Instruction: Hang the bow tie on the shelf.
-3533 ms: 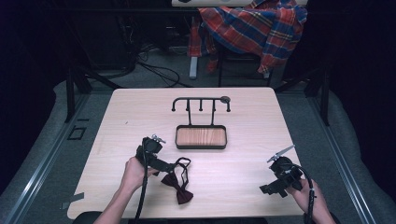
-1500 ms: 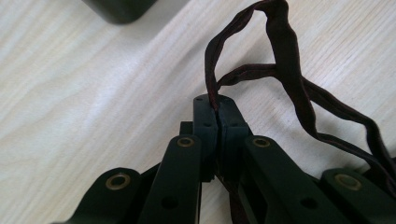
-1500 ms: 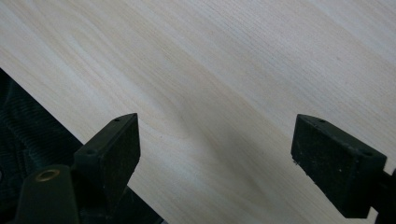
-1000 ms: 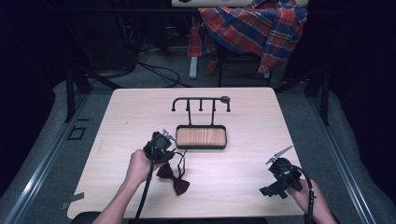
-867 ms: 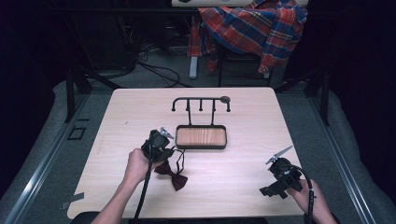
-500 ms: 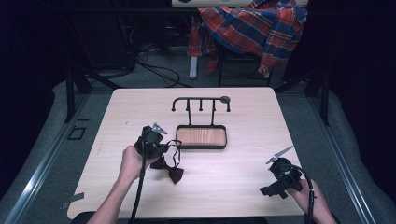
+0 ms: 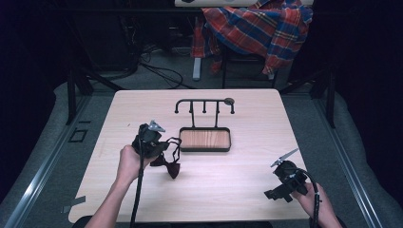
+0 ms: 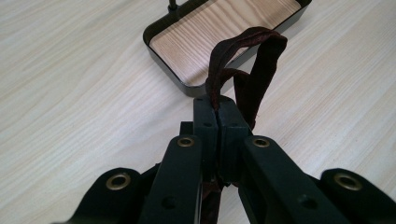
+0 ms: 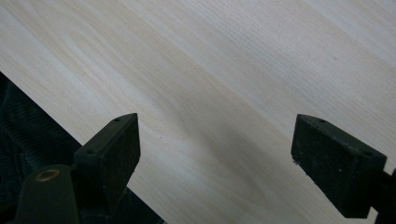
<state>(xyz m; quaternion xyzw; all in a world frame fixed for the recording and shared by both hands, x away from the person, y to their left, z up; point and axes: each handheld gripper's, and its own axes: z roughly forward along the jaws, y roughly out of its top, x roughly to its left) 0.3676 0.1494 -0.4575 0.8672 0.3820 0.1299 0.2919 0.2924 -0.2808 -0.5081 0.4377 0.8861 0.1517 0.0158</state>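
My left gripper [image 7: 160, 144] is shut on the strap of a dark red bow tie [image 7: 172, 167], left of the tray. The bow hangs below the gripper, just above the wooden table [image 7: 247, 118]. In the left gripper view the closed jaws [image 8: 217, 106] pinch the strap [image 8: 254, 58], which loops up in front of them. A black stand with a wood-bottomed tray [image 7: 205, 139] and a hook rail [image 7: 204, 101] is at the table's middle; its tray [image 8: 219, 32] lies just beyond the strap. My right gripper [image 7: 274, 193] rests open near the front right corner, its pads [image 9: 114, 144] wide apart over bare wood.
A plaid shirt [image 7: 259, 28] drapes over a chair behind the table. Cables lie on the floor [image 7: 157, 71] at the back left. The table's front edge [image 9: 42, 116] runs close under my right gripper.
My left gripper has risen and shifted left with the bow tie, whose bow has lifted and swung toward the tray. The right gripper has stayed still.
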